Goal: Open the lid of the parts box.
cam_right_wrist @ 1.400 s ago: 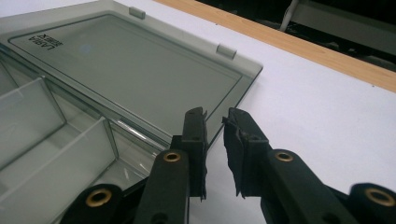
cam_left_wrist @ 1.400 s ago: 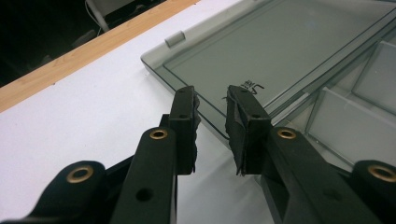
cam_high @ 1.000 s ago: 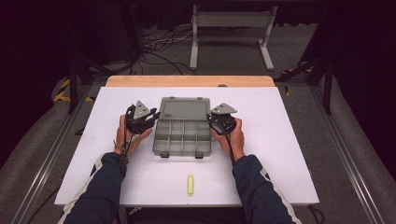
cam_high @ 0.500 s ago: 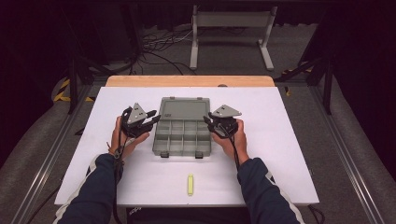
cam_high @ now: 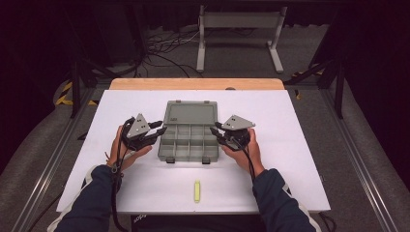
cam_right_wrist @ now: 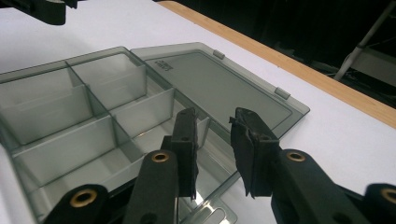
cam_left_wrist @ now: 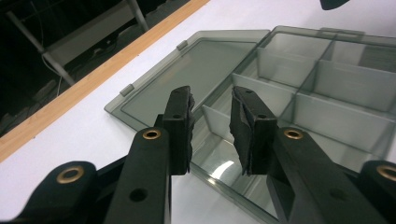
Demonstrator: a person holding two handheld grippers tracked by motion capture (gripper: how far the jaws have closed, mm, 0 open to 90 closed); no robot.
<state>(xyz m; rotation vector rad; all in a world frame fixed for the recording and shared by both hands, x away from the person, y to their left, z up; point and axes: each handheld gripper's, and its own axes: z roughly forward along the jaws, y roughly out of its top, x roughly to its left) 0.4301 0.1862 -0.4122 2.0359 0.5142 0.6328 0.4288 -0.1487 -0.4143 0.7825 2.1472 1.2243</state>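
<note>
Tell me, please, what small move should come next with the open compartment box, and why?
Probably bring the right gripper back toward the yellow stick near the table's front edge: the box lies open with bare compartments, and both grippers, left gripper included, have just been opening with nothing between their jaws.

A white surface [cam_high: 300, 145] with a wooden strip [cam_high: 193, 84] along its far edge carries two things. A grey see-through compartment box [cam_high: 188, 142] lies open near the middle, its lid [cam_high: 190, 113] folded back flat toward the far edge. A small yellow stick [cam_high: 197, 191] lies near the front edge, well apart from the box.
</note>
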